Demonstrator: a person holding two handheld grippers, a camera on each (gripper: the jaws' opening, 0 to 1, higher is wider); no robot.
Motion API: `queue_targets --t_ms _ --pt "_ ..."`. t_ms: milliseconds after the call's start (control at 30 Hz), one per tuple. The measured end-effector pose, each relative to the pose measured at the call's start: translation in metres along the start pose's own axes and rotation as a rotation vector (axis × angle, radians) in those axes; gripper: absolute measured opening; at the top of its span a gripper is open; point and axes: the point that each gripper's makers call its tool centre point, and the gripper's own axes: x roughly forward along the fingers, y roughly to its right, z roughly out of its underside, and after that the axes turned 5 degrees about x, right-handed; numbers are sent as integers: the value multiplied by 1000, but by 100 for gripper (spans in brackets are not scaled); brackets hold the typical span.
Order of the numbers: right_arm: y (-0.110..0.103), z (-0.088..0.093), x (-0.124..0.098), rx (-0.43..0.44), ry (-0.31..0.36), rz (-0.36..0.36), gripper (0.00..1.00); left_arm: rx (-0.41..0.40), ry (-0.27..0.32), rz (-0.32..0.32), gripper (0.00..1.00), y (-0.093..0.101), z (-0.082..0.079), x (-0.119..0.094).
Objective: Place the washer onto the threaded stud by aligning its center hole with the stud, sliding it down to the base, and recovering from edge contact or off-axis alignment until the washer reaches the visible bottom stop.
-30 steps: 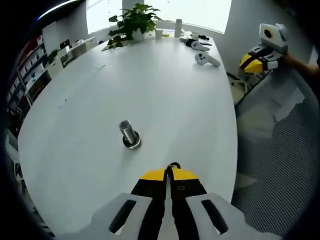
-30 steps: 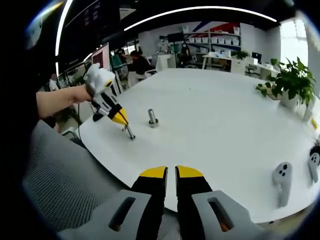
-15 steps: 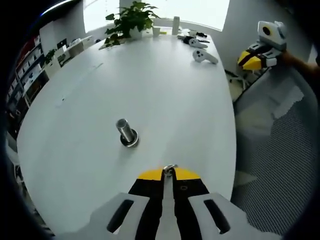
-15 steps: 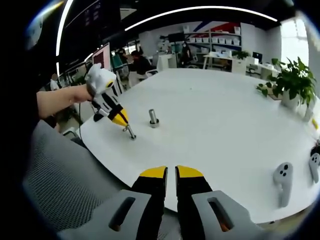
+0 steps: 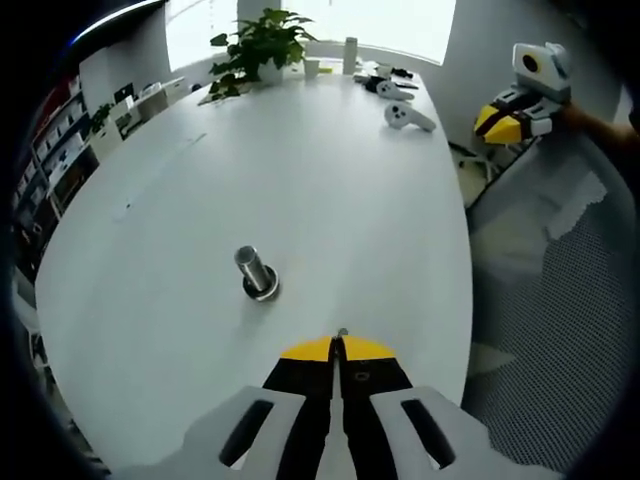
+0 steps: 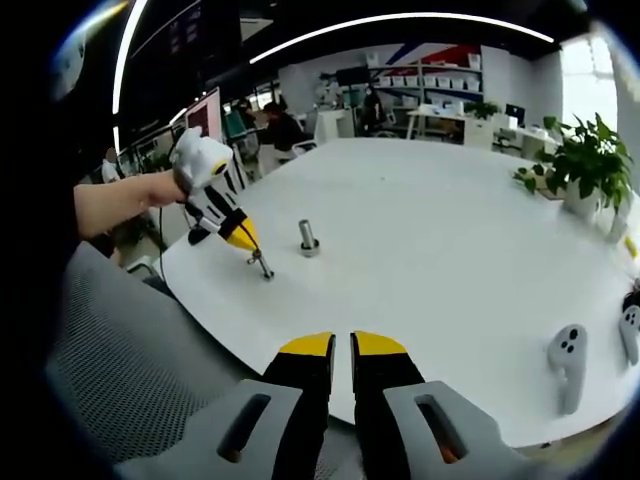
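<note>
- Your threaded stud [image 5: 257, 274] stands upright on the table [image 5: 330, 180], ahead and left of your left gripper [image 5: 340, 347].
- The washer [image 6: 263, 268] sits pinched at that gripper's tips, near the stud.
- The plant [image 5: 258, 45] and controllers [image 5: 408, 116] lie at the far end.

Shiny metal stud [image 5: 256, 274] on a smooth, matt white table [image 5: 330, 190].

The washer [image 5: 342, 333] is nearly hidden between the left tool's [image 5: 338, 346] tips; the stud's [image 6: 306, 236] threads are too small to tell.
</note>
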Motion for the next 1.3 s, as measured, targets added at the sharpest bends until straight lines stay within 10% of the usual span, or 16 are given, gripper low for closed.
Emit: queue_targets --t_ms 400,1000,1300 --pt "1 1 0 1 -1 6 9 -65 20 40 0 7 0 -5" --pt "1 1 0 -1 -8 11 9 -781 448 227 0 -6 -8 -25" --pt "2 2 -1 1 -11 15 9 -941 498 257 0 -12 5 -13"
